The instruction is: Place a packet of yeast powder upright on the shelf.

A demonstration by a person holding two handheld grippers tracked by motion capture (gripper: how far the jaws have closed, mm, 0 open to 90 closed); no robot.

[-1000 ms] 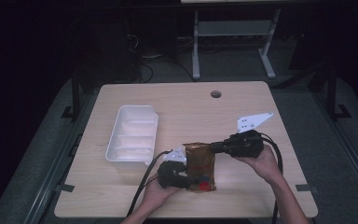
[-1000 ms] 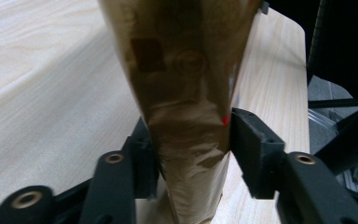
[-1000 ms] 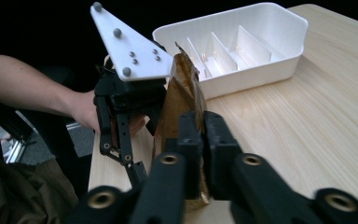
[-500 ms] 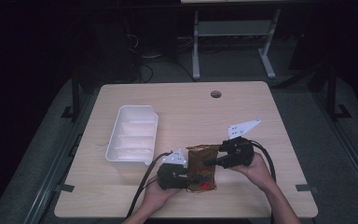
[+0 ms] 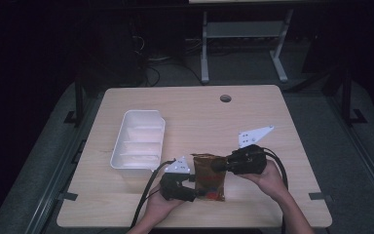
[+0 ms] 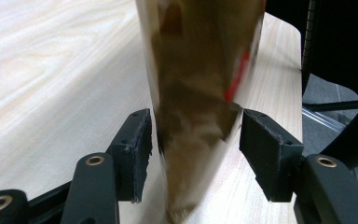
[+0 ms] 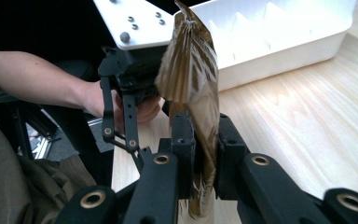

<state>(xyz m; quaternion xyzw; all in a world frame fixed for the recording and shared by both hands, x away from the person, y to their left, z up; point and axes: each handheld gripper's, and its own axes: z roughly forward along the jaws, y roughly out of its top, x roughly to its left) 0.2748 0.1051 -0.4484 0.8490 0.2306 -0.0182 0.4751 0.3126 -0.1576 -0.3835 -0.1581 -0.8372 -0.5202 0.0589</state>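
The right gripper [image 7: 200, 154] pinches a light, crinkly brown foil pouch [image 5: 209, 178] by its edge, while the left gripper [image 6: 196, 149], jaws just opened, stands spread around it.

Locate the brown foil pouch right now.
In the high view the brown foil pouch sits at the table's near edge, between the left gripper and right gripper, right of the white tray.

A shiny brown foil snack pouch [image 5: 210, 177] with a red patch near its lower end is held off the counter [image 5: 195, 117], near its front edge. It stands on edge, crinkled, its crimped top seam uppermost in the right gripper view [image 7: 191, 70]. Its lower part looks blurred in the left gripper view [image 6: 196, 93].
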